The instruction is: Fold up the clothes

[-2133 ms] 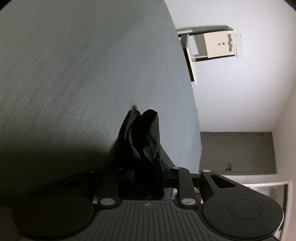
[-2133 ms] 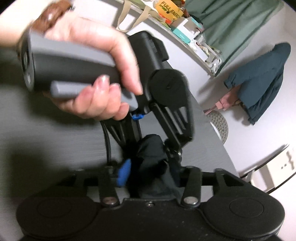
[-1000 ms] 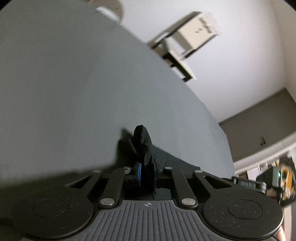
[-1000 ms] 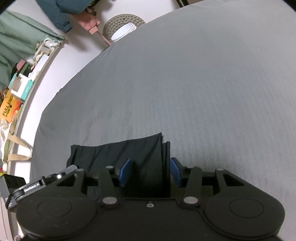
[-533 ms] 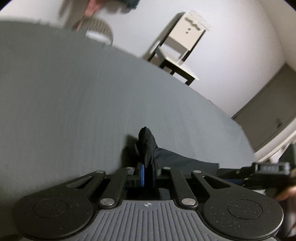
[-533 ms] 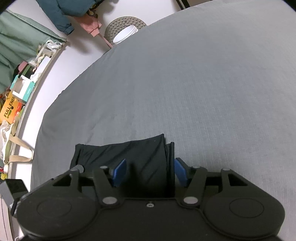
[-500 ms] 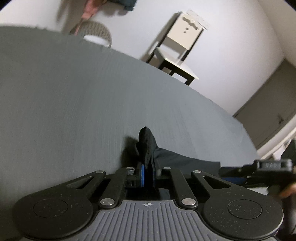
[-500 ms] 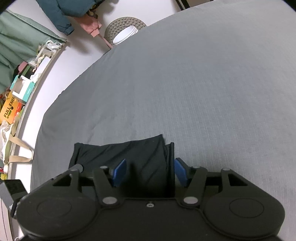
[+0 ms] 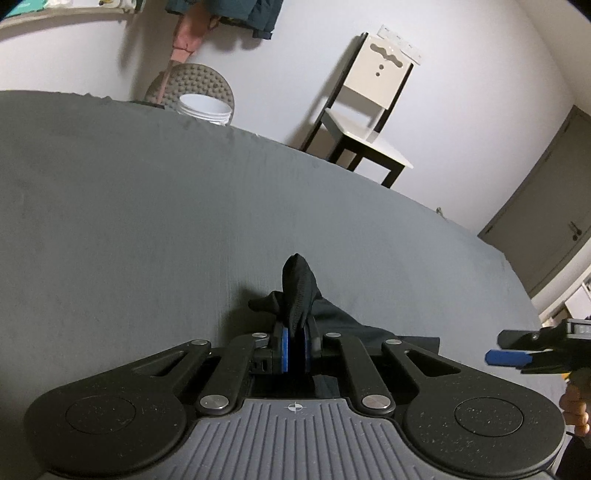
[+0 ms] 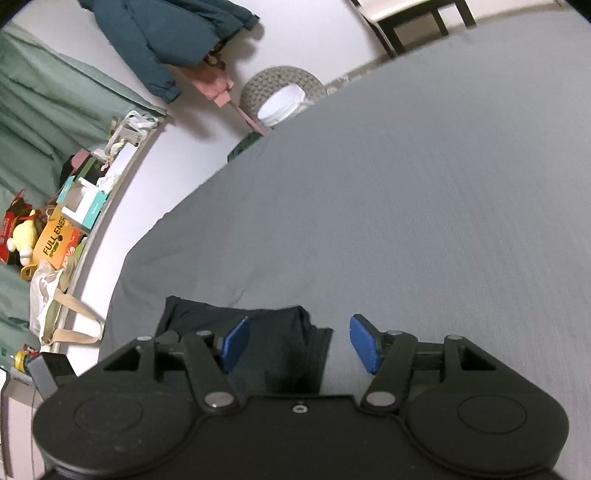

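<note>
Grey woven cloth covers the wide tabletop (image 9: 147, 206), and on it lies the black folded garment (image 10: 273, 343), close to the edge nearest the cluttered wall shelf (image 10: 70, 206). The left gripper (image 9: 294, 345) has its blue-padded jaws pressed together on a bunched corner of that garment, which pokes up above the pads in a dark peak (image 9: 297, 284), while the rest trails flat across the cloth to the right. The right gripper (image 10: 299, 343) hangs over the garment with its jaws spread wide and nothing between the blue pads (image 10: 364, 341); one edge of the fold lies under the gap. In the left wrist view the right gripper appears at the far right border (image 9: 535, 347), with part of a hand (image 9: 574, 406) behind it.

Beyond the tabletop's far edge stands a white plastic bucket (image 9: 205, 109); its inside is not visible. Behind the bucket leans a round grey studded mat (image 9: 201, 83), and a cream-backed chair with dark legs (image 9: 369, 114) stands further right. A teal jacket (image 10: 166, 33) hangs on the wall above the bucket. On the shelf sit what looks like an open teal-and-white box (image 10: 83, 201) and an orange carton (image 10: 55, 240).
</note>
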Demonstrator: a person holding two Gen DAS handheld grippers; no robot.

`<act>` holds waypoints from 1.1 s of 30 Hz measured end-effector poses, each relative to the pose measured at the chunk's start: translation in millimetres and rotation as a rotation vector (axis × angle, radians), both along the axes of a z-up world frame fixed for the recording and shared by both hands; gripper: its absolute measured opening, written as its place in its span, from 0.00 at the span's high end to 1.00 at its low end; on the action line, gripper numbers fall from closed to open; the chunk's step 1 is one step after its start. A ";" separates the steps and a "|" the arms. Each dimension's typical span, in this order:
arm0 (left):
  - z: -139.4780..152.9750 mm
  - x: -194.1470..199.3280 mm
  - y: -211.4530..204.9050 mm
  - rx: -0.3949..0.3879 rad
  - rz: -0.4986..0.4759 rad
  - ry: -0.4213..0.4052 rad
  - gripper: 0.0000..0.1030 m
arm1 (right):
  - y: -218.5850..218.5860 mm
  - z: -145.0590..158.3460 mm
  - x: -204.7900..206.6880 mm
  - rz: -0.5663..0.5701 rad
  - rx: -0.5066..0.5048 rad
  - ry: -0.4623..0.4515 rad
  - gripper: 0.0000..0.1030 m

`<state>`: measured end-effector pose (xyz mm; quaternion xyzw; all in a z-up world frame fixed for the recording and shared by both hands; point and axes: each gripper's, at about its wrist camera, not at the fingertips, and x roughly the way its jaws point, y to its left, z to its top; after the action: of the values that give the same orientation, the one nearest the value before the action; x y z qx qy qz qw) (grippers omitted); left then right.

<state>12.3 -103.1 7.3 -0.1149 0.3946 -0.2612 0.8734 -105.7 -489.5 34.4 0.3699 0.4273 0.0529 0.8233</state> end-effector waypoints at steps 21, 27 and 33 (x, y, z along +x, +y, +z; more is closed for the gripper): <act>-39.1 12.0 -20.4 -0.102 -0.026 0.067 0.93 | 37.0 -32.1 26.4 0.008 0.037 0.062 0.46; -42.7 20.7 -17.2 -0.151 -0.045 0.112 0.93 | 46.8 -32.8 34.6 0.012 -0.001 0.056 0.59; -43.4 19.9 -18.6 -0.123 -0.035 0.087 0.93 | 59.3 -33.1 37.8 0.036 -0.073 0.055 0.93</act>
<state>32.2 -121.8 -36.1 -0.1726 0.4176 -0.2949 0.8419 -67.9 -430.3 1.3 0.3334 0.4579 0.0419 0.8230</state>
